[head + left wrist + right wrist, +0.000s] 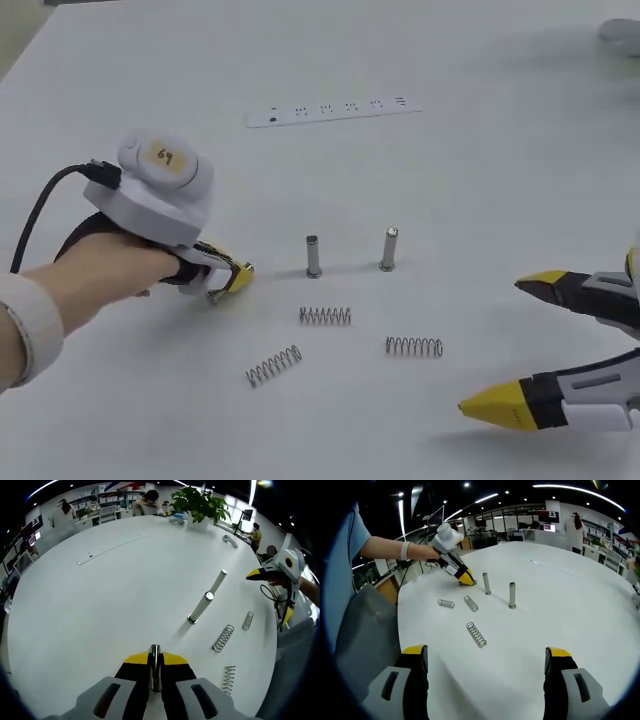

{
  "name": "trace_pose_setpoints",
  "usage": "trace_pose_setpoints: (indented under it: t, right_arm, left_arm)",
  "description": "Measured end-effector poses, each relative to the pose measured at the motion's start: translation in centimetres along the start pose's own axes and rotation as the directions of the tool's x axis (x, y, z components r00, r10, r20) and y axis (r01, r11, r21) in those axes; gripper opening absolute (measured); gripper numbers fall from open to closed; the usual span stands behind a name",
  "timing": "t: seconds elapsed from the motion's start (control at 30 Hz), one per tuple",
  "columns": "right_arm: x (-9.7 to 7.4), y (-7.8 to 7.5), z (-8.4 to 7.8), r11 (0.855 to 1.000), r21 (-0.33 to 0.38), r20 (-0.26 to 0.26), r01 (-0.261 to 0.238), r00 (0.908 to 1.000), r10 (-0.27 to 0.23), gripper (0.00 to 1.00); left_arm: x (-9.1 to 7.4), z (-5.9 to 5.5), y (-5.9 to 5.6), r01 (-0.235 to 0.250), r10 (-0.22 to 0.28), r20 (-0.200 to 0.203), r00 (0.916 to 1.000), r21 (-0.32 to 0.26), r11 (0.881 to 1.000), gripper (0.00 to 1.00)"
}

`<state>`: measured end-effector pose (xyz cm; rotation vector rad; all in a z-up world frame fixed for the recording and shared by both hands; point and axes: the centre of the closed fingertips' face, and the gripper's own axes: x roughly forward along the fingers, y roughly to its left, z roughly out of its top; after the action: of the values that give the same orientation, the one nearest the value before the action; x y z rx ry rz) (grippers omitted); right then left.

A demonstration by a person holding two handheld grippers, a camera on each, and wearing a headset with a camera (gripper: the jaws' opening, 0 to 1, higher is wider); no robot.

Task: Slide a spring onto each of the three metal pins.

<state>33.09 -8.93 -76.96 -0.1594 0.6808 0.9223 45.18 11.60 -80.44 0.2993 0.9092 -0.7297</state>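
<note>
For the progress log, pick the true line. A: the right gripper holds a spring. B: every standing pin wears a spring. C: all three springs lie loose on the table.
C: the middle spring, the right spring and the near spring lie flat on the table, and the left pin and right pin stand bare.

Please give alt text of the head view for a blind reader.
On a white table, the left tool grips a metal pin beside two upright pins, with three springs lying in front. The right tool is open at right.
</note>
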Motion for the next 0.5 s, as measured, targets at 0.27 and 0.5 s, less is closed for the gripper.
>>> trace_pose_setpoints:
  t: [0.27,0.5]
  right_arm:
    - [0.0,0.1,0.0,1.0,-0.001,-0.002,0.0,1.0,0.0,0.96]
    - [0.1,0.3,0.1,1.0,-0.003,0.0,-0.004,1.0,0.004,0.96]
  left_arm:
    - [-0.3,-0.1,0.1,-0.001,0.001,0.007,1.0,-0.018,1.0,0.0]
    - [-1.3,0.0,0.2,-0.006,0.007,0.027,0.9996,-0.03,1.0,0.0]
